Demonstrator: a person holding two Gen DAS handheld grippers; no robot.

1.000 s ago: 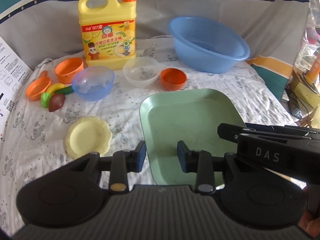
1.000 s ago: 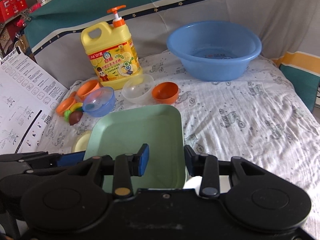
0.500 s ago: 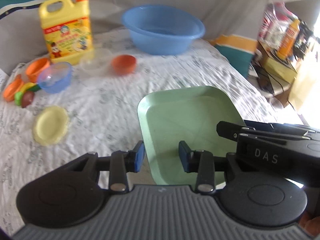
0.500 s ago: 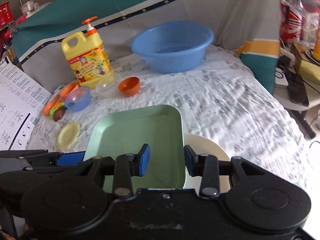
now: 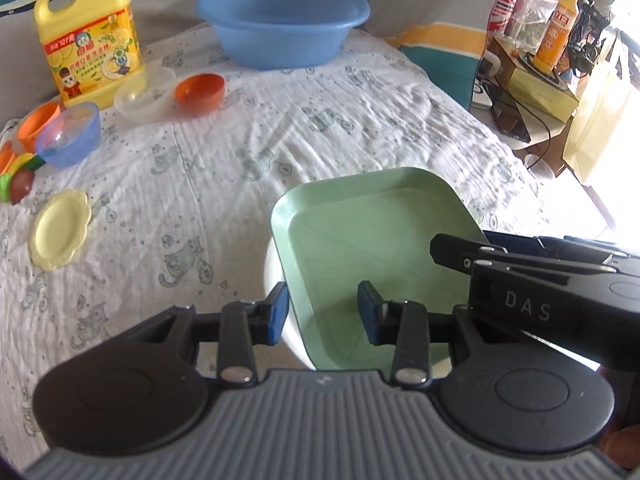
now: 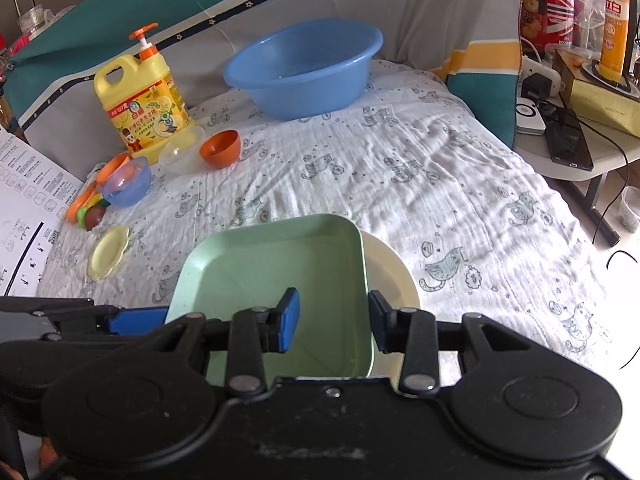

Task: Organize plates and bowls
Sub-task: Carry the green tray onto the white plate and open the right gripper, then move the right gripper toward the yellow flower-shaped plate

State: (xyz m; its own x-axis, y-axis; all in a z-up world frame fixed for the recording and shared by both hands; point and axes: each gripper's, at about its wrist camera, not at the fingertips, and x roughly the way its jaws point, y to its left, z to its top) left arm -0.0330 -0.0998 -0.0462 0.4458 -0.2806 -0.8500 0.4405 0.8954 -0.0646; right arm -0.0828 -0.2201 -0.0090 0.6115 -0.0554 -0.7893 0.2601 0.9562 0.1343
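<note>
- The left gripper (image 5: 323,312) straddles the left rim of the green plate (image 5: 372,236): one pad outside the rim, the other over the plate's floor. Whether the pads press the rim I cannot tell.
- The right gripper (image 6: 334,320) straddles the plate's right rim (image 6: 280,264) in the same way, left pad inside, right pad outside; whether it pinches I cannot tell either.
- The green plate is square with rounded corners, near both cameras, over a cream plate (image 6: 390,268) whose edge shows on both sides of it.
- Both plates are at the near middle of the cat-print cloth (image 6: 440,184).
- Far left: a yellow jug (image 5: 90,44), with a clear bowl (image 5: 142,96) and an orange bowl (image 5: 200,90) just in front of it.
- Left edge: a blue bowl (image 5: 68,134) beside an orange cup (image 5: 38,122), with toy fruit (image 5: 18,178) nearer.
- A yellow scalloped dish (image 5: 60,230) lies alone, near left.
- A blue basin (image 5: 282,16) stands at the far middle.
- Right, off the cloth: a side table (image 6: 568,148) with a box and bottle.
</note>
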